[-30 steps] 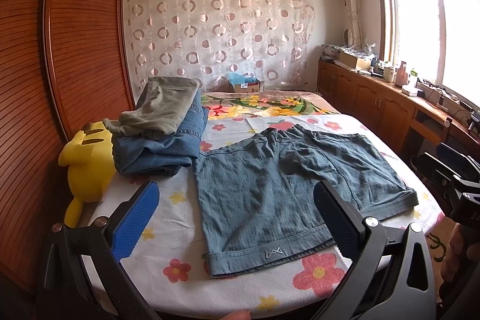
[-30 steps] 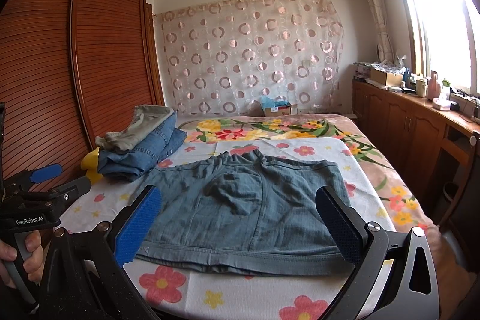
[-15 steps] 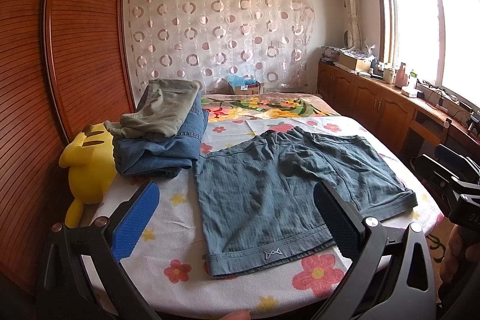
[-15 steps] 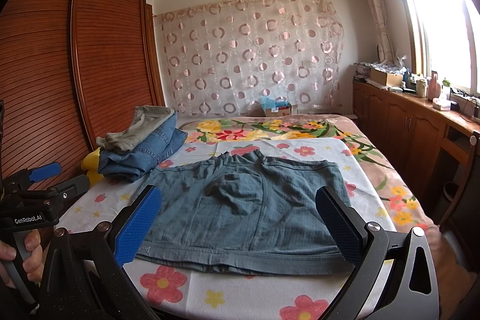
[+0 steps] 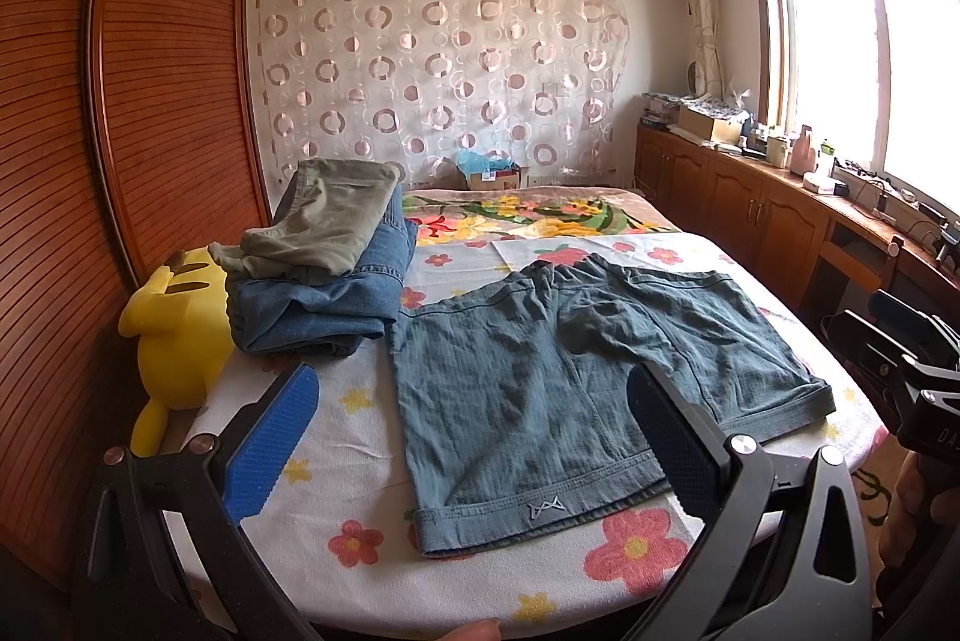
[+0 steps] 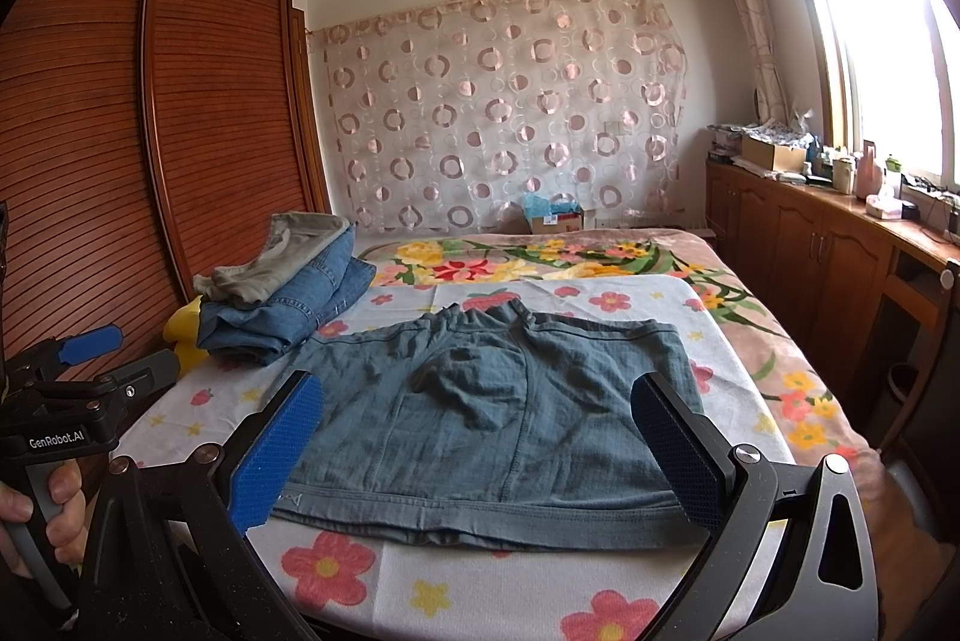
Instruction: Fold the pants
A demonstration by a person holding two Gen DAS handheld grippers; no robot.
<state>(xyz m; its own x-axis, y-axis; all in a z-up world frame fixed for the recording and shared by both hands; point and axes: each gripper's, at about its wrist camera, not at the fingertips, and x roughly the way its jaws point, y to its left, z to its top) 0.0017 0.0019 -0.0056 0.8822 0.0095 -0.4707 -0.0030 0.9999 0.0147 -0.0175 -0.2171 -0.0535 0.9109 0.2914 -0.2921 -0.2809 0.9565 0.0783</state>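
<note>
Floral white bedspread (image 5: pixel 360 497) covers the bed between a slatted wooden wardrobe (image 5: pixel 150 101) and a sunlit window (image 5: pixel 870 53). One pair of blue-grey cotton shorts (image 5: pixel 570 383) lies flat there, beside two folded garments (image 5: pixel 324 275) and one yellow plush toy (image 5: pixel 174 341). My left gripper (image 5: pixel 474 437) and right gripper (image 6: pixel 480 437) both gape wide above the near edge, holding nothing.

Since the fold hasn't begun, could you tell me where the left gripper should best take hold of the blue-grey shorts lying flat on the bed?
Probably the near hem corner of the shorts, by the small logo. That leg lies flat, its cuffed edge toward the left gripper, which is open. Come in low from the bed's near edge, one finger sliding under the hem; the folded clothes pile stays clear.
</note>
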